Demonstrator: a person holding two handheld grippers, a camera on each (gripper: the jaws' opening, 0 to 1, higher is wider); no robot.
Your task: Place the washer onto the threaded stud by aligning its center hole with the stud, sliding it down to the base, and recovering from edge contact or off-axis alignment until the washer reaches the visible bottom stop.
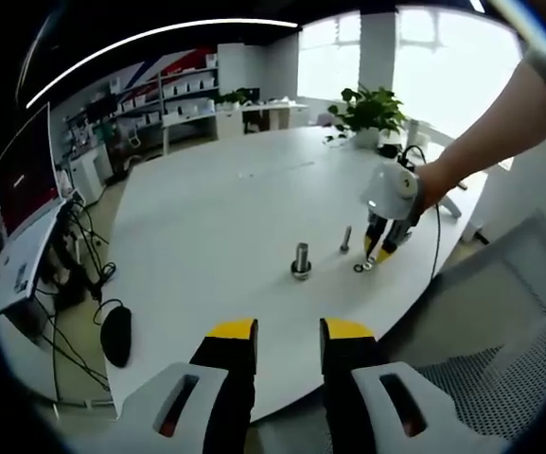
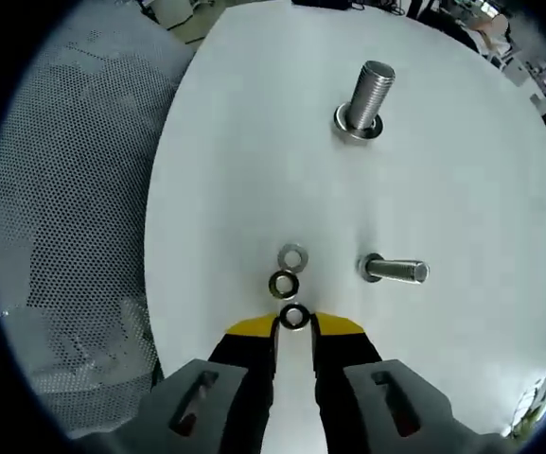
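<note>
The right gripper (image 2: 294, 326) pinched a washer (image 2: 294, 317) at its tips, low over the table (image 2: 235, 170); the left gripper (image 1: 289, 333) hung back, jaws apart and empty. Held so thinly, the washer could slip or meet the big stud (image 2: 367, 95) tilted and snag its threads. That stud stood well ahead.

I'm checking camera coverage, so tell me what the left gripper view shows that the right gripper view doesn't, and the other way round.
Left gripper view alone: the left gripper with its jaws apart and nothing between them, a potted plant, shelving, a monitor, and a person's arm.

Right gripper view alone: three separate washers, the nearest washer at the tips of the right gripper.

Both: the white table, the large stud, the small stud, and a mesh chair.
</note>
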